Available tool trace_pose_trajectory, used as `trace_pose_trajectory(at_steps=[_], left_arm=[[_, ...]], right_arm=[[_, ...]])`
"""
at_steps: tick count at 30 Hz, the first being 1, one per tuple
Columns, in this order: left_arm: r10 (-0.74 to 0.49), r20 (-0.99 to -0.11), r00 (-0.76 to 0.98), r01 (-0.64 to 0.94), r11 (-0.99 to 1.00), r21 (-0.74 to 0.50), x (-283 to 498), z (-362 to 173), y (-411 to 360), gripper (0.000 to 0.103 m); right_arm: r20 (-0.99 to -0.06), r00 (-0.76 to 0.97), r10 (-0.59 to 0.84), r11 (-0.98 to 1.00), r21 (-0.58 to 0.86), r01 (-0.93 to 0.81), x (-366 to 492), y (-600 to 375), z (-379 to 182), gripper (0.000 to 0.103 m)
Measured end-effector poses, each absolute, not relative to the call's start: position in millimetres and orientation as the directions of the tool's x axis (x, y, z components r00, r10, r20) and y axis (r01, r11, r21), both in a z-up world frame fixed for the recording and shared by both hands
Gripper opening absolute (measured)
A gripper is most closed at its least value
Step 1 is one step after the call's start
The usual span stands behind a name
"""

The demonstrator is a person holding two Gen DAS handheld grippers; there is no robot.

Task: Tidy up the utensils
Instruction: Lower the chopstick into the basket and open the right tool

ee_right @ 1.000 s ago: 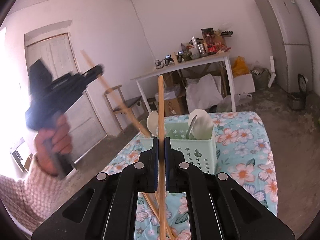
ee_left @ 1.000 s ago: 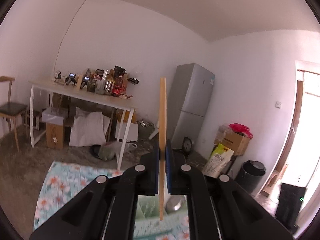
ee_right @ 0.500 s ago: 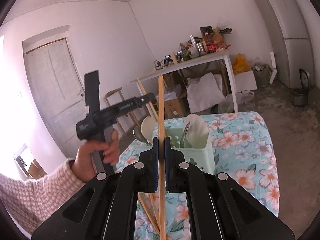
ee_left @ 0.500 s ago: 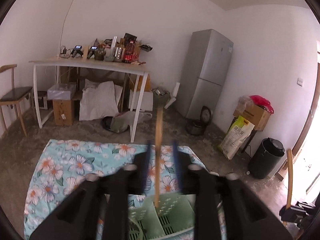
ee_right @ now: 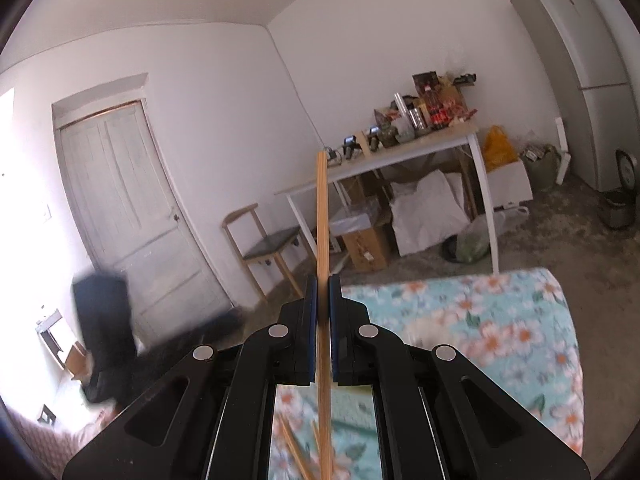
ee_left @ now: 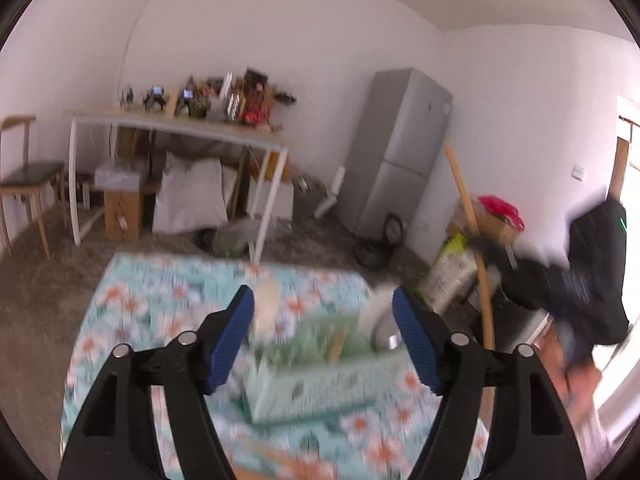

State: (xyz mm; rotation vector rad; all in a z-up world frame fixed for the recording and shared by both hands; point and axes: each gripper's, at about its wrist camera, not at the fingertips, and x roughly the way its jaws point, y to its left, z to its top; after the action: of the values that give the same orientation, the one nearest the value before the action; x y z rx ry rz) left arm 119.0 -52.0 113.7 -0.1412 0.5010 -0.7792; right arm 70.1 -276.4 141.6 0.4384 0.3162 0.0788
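My left gripper (ee_left: 322,304) hangs over the pale green utensil basket (ee_left: 316,384) on the floral tablecloth (ee_left: 132,320); its jaws are opening with nothing pressed between the pads. The blurred basket holds white spoons (ee_left: 266,308) and a wooden chopstick (ee_left: 335,350). My right gripper (ee_right: 323,284) is shut on another wooden chopstick (ee_right: 322,216), held upright; in the left wrist view that chopstick (ee_left: 464,196) shows at the right. More loose chopsticks (ee_right: 296,448) lie on the cloth under the right gripper.
A white table (ee_left: 180,124) piled with clutter stands at the back wall, with boxes and bags under it. A grey fridge (ee_left: 400,148) is right of it, a wooden chair (ee_left: 28,176) left. A white door (ee_right: 128,208) is near. The person's hand (ee_left: 576,376) holds the right gripper.
The left gripper went from shut on a chopstick to wide open, and the chopstick dropped into the basket as the gripper sank. The right gripper shifted sideways, still gripping its chopstick.
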Motion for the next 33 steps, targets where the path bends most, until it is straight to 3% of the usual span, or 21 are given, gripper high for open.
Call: trace_pose_trajectory(at_steps=[6, 15, 23, 28, 33], left_arm=[[-0.688, -0.450, 0.569, 0.626, 0.717, -0.306, 90, 66, -24, 0.081], [-0.690, -0.512, 0.512, 0.626, 0.708, -0.328, 64, 12, -16, 0.091], [-0.679, -0.522, 0.516, 0.598, 0.722, -0.348, 60, -4, -10, 0.097], [-0.662, -0.523, 0.537, 0.580, 0.740, -0.342, 61, -4, -6, 0.097], [-0.657, -0.525, 0.541, 0.573, 0.745, -0.342, 60, -3, -5, 0.097]], right_arm=[[-0.272, 0.958, 0.096, 0.900, 0.435, 0.033, 109, -285, 145, 0.004], [-0.347, 0.937, -0.042, 0.921, 0.349, 0.170, 154, -279, 123, 0.004], [-0.417, 0.898, -0.141, 0.943, 0.219, 0.250, 167, -264, 102, 0.006], [-0.413, 0.897, -0.156, 0.946, 0.199, 0.256, 158, -261, 105, 0.008], [-0.382, 0.911, -0.156, 0.945, 0.211, 0.250, 138, -262, 120, 0.015]])
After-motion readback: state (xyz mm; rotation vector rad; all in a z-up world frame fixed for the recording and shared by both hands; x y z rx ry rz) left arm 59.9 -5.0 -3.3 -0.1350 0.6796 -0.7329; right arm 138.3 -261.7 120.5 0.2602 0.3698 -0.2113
